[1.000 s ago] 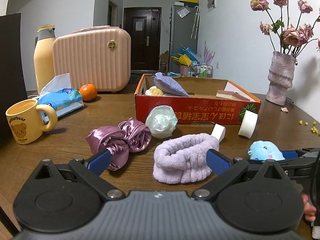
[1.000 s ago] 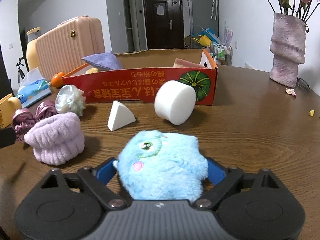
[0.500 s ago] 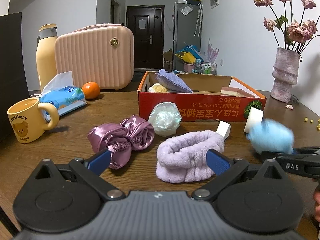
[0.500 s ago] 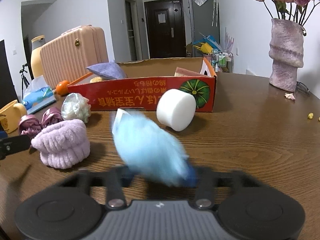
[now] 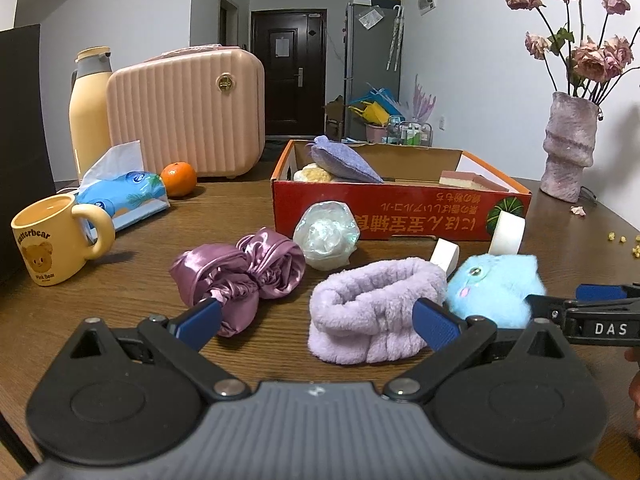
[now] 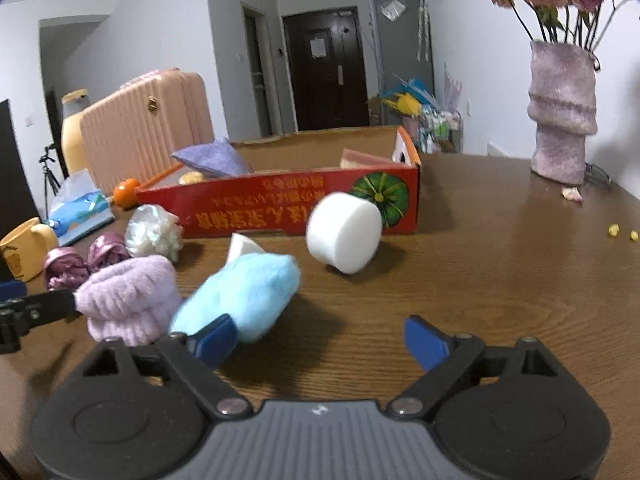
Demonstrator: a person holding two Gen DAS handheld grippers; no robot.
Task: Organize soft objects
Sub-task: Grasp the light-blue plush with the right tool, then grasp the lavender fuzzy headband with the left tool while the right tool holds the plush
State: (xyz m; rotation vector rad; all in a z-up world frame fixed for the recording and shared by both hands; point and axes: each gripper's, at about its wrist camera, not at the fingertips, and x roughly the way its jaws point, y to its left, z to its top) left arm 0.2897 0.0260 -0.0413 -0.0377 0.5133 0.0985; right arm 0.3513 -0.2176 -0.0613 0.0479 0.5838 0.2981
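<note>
Bare table [image 6: 500, 280] right of blue plush [image 6: 240, 296]; right gripper [image 6: 316, 340] opening, seemingly unloaded.

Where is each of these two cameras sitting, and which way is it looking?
Left wrist: on the left gripper, looking across the table at the lilac headband and red box; its open blue fingers show.
Right wrist: on the right gripper, jaws opening, facing the blue plush toy resting against its left finger.
Shared: toy, headband, box, and each other's gripper at the frame edge.
</note>
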